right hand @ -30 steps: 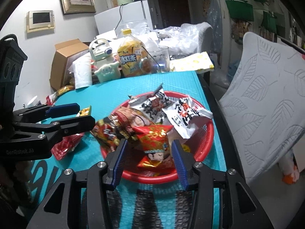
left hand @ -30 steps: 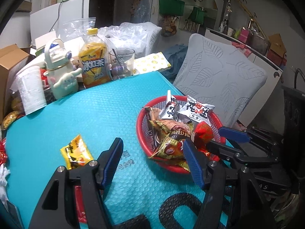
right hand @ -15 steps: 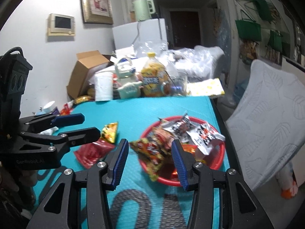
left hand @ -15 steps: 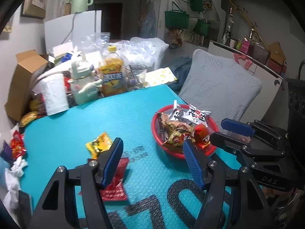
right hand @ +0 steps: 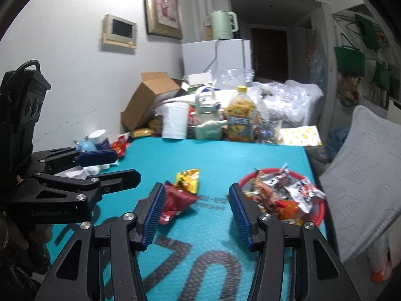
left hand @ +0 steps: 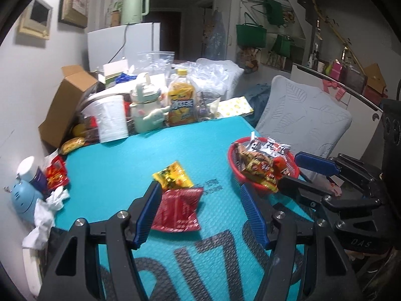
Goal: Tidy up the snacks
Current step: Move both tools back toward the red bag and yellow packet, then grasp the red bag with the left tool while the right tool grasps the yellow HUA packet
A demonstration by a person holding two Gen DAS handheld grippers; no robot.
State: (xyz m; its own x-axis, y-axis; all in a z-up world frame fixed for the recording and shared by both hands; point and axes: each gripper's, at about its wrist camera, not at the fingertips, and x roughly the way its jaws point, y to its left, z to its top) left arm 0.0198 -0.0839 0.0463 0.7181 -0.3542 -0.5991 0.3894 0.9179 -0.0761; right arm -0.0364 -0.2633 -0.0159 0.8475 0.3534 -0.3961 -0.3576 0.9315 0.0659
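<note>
Left tool point(left hand: 200, 208): blue-padded jaws apart, nothing between the pads; it hangs above the teal bubble-textured table point(left hand: 130, 160). Beyond its tips, on the table: a flat red foil snack packet point(left hand: 179, 209), close to the left pad in that view. Just past it, touching its far edge, lies a yellow snack packet with dark print point(left hand: 173, 176).

Right tool point(right hand: 196, 212): jaws apart and empty, having just been opening wider. It also sits above the table, clear of the snacks. In the right wrist view the red packet lies just beyond its left pad, the yellow packet farther on.

Round red plastic mesh basket point(left hand: 234, 168): ahead and to the right of both tools, near the table's right edge, heaped with mixed snack packets point(right hand: 283, 190), brown, red, and white with black print.

Far end of the table: yellow-capped bottle of orange-yellow drink point(left hand: 181, 100), pale green cartoon-shaped jug point(left hand: 145, 110), white paper roll point(left hand: 111, 118), open brown cardboard box point(left hand: 65, 100). Grey leaf-embossed cushion point(left hand: 300, 120) stands right of the basket, off the table.
</note>
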